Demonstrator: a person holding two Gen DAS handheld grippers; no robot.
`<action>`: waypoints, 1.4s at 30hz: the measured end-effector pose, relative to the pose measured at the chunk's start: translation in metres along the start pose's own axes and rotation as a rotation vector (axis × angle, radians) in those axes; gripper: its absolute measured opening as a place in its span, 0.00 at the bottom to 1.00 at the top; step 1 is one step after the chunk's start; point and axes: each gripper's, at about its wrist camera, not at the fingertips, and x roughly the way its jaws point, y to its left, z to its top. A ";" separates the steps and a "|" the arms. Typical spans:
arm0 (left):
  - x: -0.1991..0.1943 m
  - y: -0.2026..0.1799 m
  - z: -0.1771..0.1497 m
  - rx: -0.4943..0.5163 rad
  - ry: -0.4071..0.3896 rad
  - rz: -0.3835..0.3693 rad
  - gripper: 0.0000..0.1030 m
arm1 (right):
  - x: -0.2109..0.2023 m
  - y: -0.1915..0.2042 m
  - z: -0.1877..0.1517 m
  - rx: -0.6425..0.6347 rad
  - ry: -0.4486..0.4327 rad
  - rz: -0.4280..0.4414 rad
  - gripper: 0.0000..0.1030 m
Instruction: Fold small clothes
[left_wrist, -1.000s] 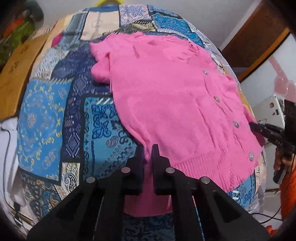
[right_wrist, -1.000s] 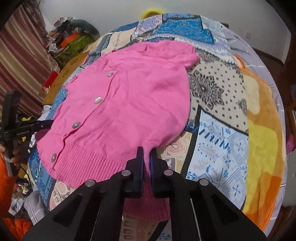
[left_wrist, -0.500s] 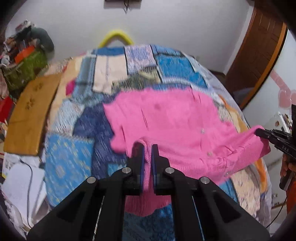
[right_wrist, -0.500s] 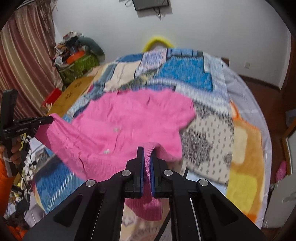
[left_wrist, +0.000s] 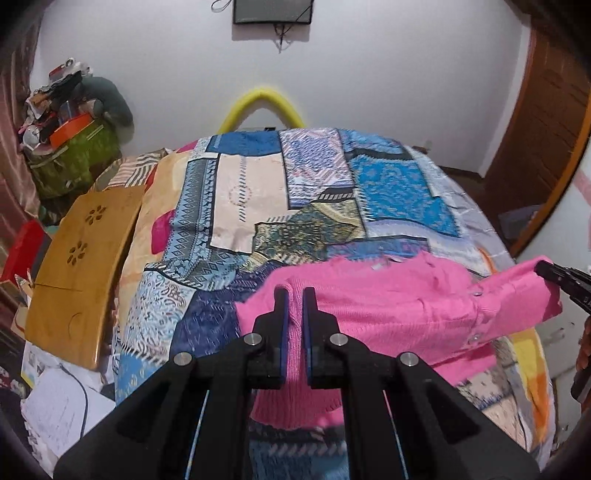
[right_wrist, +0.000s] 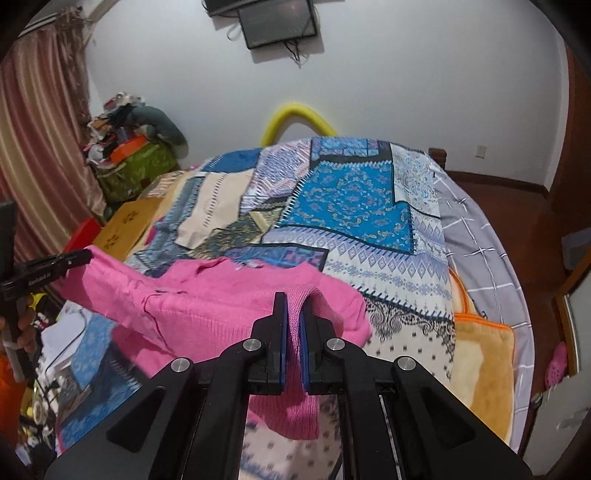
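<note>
A small pink knitted cardigan with metal buttons hangs by its ribbed hem above the patchwork bedspread, and its far part is still on the bed. My left gripper is shut on one hem corner. My right gripper is shut on the other hem corner of the cardigan. In the left wrist view the right gripper pinches the hem at the far right. In the right wrist view the left gripper pinches it at the far left.
A wooden lap table leans at the bed's left side, with papers and a cable below it. A green bag piled with clutter stands in the back left corner. An orange blanket lies on the right. A wooden door is at the right.
Both grippers have risen and moved toward the bed's far end, lifting the cardigan's hem off the bedspread and carrying it over the rest of the garment. Both views have tilted up, showing the wall.
</note>
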 end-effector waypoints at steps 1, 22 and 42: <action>0.009 0.001 0.003 -0.002 0.008 0.010 0.06 | 0.009 -0.002 0.002 0.000 0.012 -0.005 0.05; 0.130 0.020 0.022 0.007 0.148 0.149 0.12 | 0.093 -0.048 0.021 0.065 0.135 -0.052 0.17; 0.043 0.035 -0.055 0.087 0.173 0.207 0.73 | 0.054 -0.014 -0.071 0.040 0.283 -0.016 0.71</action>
